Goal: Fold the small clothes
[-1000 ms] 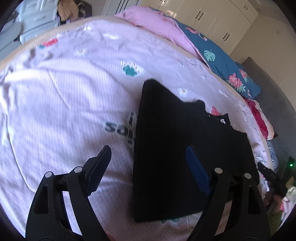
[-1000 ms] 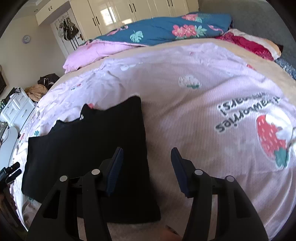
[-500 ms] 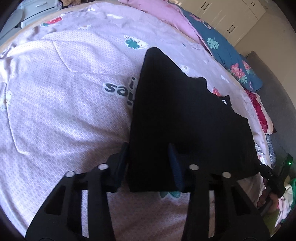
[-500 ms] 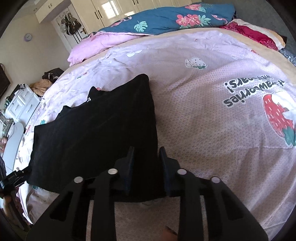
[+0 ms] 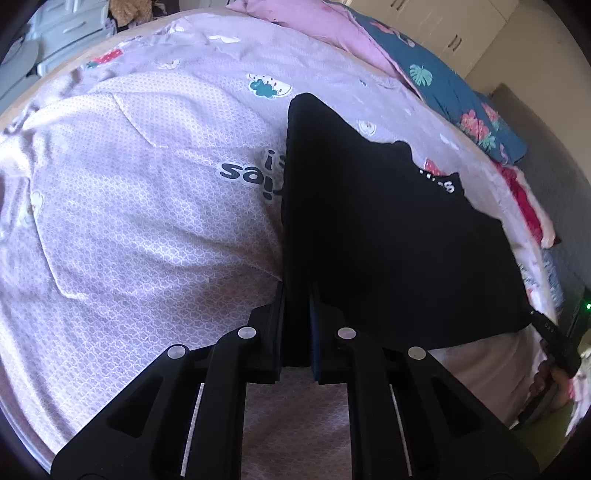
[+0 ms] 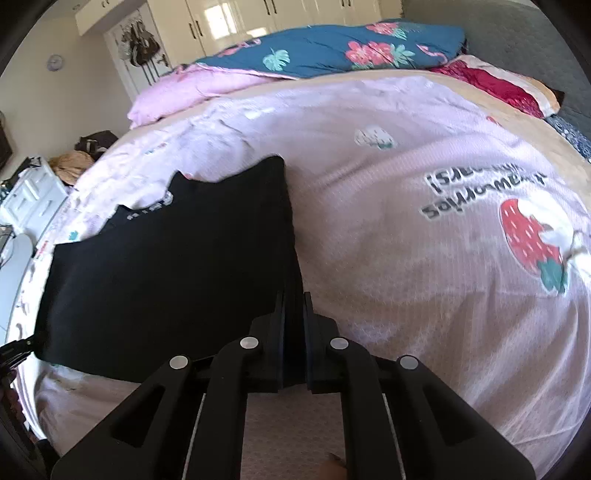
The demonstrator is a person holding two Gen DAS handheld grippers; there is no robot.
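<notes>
— Both sets of jaws have just closed since a second ago?
— Yes. Left gripper [image 5: 296,295] and right gripper [image 6: 294,302] each pinch, seemingly, a near corner of the black garment [image 5: 388,240] lying on the pink bedspread [image 5: 147,221].

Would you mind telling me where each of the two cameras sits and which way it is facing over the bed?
Left wrist: rides on the left gripper, looking down its fingers at the near left corner of the black garment on the pink bedspread; the right gripper shows at the right edge.
Right wrist: rides on the right gripper, looking down its fingers at the garment's near right corner, wardrobes beyond.
Shared: the same garment, bedspread and blue floral quilt; each gripper is shut on a garment corner.
</notes>
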